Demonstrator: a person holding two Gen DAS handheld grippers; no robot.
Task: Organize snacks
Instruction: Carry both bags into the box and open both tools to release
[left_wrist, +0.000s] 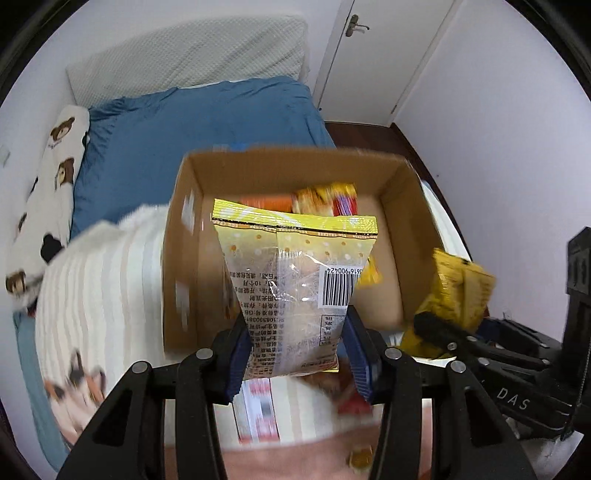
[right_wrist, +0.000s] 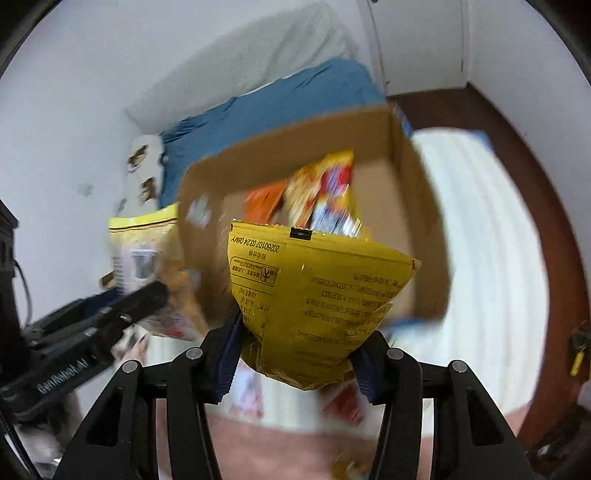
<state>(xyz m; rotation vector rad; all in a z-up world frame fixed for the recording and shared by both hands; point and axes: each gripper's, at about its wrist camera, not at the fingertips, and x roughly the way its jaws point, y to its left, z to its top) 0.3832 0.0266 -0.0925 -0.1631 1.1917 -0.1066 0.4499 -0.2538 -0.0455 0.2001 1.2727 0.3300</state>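
My left gripper (left_wrist: 295, 354) is shut on a pale yellow clear-windowed snack bag (left_wrist: 295, 280), held upright above the near edge of an open cardboard box (left_wrist: 295, 162). My right gripper (right_wrist: 295, 350) is shut on a dark yellow snack bag (right_wrist: 317, 295), held just in front of the same box (right_wrist: 417, 206). The box holds an orange packet (left_wrist: 264, 202) and a yellow-red packet (left_wrist: 327, 197). The right gripper and its bag show at right in the left wrist view (left_wrist: 458, 291). The left gripper's bag shows at left in the right wrist view (right_wrist: 142, 240).
The box stands on a bed with a cream striped blanket (left_wrist: 103, 288), a blue sheet (left_wrist: 192, 136) and a bear-print pillow (left_wrist: 48, 199). More snack packs (left_wrist: 258, 410) lie on the blanket under the grippers. Wall and door stand behind.
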